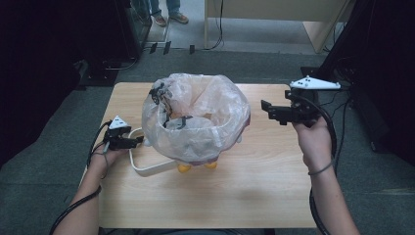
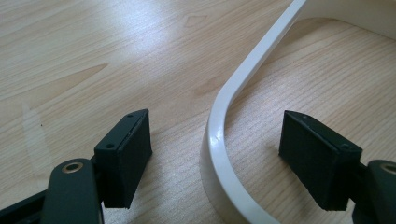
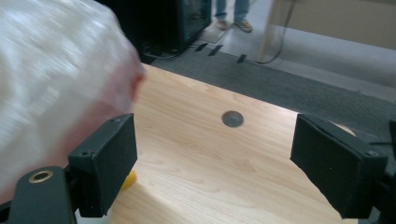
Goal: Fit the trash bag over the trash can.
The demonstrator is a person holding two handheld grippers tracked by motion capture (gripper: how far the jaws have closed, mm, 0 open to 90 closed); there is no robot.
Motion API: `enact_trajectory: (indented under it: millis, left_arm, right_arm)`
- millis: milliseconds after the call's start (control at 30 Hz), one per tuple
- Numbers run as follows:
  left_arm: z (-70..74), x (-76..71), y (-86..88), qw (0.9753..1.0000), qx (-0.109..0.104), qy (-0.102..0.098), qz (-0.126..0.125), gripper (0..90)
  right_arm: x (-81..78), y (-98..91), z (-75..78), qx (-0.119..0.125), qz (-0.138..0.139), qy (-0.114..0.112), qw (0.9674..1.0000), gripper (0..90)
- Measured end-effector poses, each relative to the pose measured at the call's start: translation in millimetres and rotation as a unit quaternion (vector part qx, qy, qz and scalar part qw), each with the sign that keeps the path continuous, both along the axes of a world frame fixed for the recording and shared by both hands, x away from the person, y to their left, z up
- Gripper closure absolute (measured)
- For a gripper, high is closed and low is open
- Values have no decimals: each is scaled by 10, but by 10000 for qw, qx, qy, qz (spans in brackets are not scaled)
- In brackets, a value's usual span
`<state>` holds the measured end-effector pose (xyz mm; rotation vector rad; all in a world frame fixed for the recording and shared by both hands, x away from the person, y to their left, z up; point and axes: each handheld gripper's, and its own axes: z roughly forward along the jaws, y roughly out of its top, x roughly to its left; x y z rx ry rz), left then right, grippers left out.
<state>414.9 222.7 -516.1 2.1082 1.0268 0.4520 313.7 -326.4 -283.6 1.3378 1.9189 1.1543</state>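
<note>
Left tool (image 1: 138,141) low at the left side of the tabletop (image 1: 254,191), jaws spread; in the left gripper view the white handle (image 2: 219,135) curves up between the two pads, neither pad touching it, bare wood showing on both sides; the person's left hand (image 1: 100,159) grips the tool body, cable trailing back along the forearm.

Right tool (image 1: 265,105) held above the right side of the tabletop, jaws spread and nothing between them; in the right gripper view wood grain and a small round grey disc (image 3: 232,118) lie beyond the pads; right hand (image 1: 313,139) beneath it, a band on the wrist.

White handle loops out from the bin (image 1: 230,128) toward the left tool and lies on the wood; bin stands mid-tabletop, lined with a clear plastic bag (image 1: 195,115) that billows over its rim; black clips (image 1: 159,93) sit on the bag's left edge; yellow feet (image 1: 184,168) show beneath the near side; bag appears blurred at the left of the right gripper view, near the right tool's left pad but apart from it.

Beyond the tabletop: grey floor, cables, a standing person's shoes (image 1: 169,19).
</note>
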Motion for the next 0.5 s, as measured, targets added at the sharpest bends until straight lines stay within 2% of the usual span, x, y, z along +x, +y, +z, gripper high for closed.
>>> enact_trajectory:
  millis: [67, 200, 333, 400, 500]
  left_arm:
    - [0, 0, 0, 10000, 1, 4, 2, 254]
    - [0, -1, 0, 10000, 4, 2, 1, 254]
    - [0, -2, 0, 10000, 5, 0, 3, 254]
    - [0, -2, -1, 10000, 4, -1, 6, 254]
    - [0, -3, -1, 10000, 5, 0, 10, 254]
  right_arm:
    - [-26, -40, -129, 27, -152, -25, 9999, 145]
    - [-81, -58, -508, -189, -436, -23, 9989, 145]
    - [-128, -73, -905, -82, -565, 25, 9984, 146]
    - [-164, -64, -1142, -190, -619, 96, 9979, 146]
    - [-204, -42, -1405, -281, -648, 205, 9973, 146]
